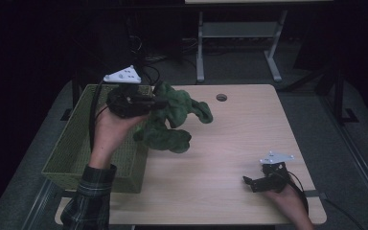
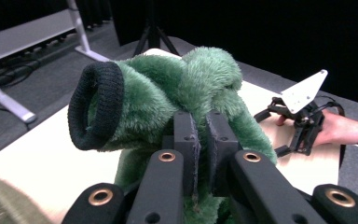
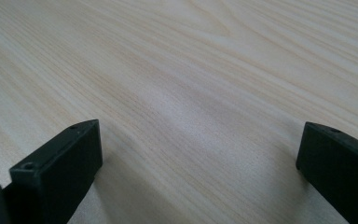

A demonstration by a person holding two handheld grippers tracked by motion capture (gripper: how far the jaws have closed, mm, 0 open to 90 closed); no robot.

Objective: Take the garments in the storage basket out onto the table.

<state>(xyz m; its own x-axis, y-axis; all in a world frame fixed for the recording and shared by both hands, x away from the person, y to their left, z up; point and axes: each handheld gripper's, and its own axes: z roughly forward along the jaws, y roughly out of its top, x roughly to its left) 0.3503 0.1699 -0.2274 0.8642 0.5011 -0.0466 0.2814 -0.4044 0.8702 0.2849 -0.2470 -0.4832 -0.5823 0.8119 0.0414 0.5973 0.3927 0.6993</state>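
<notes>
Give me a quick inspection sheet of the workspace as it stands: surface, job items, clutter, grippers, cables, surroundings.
Surface: light wooden table, round hole near its far edge.
Job's things: green fuzzy garment with a dark knit cuff, held up above the table beside the green woven basket, which stands at the table's left end.
Clutter: nothing seen.
Grippers: left gripper shut on the green fuzzy garment, a fold pinched between its pads; right gripper open, low over bare wood at the table's right front.
Cables: black cable trails from the left gripper along the forearm; another behind the right gripper.
Surroundings: dark room, grey floor, metal table frame beyond.
</notes>
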